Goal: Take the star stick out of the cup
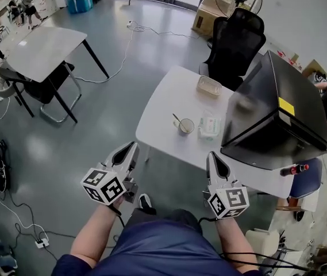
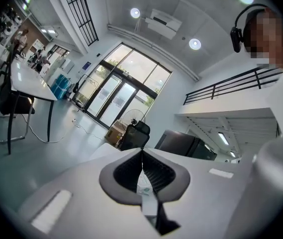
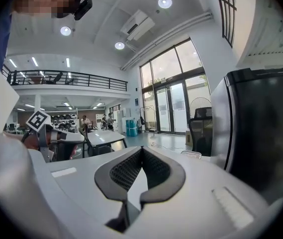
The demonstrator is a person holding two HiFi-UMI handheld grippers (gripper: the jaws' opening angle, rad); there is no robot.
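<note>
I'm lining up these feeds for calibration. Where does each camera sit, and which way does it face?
Head view: on the person's head, looking steeply down at the white table, cup and black cabinet; forearms, left gripper and right gripper show.
Left gripper view: on the left gripper, along its shut jaws toward the glass doors.
Right gripper view: on the right gripper, along its shut jaws toward those doors; the left gripper shows at left.
Shared: the office chair appears in all three.

The head view is taken from high above and aimed steeply down, with the white table (image 1: pixel 169 105) at frame centre. Both gripper views are set low and face forward along their own jaws, towards the glass doors (image 2: pixel 112 96). The black cabinet (image 1: pixel 278 114) and office chair (image 1: pixel 235 39) are shared by all three views.
</note>
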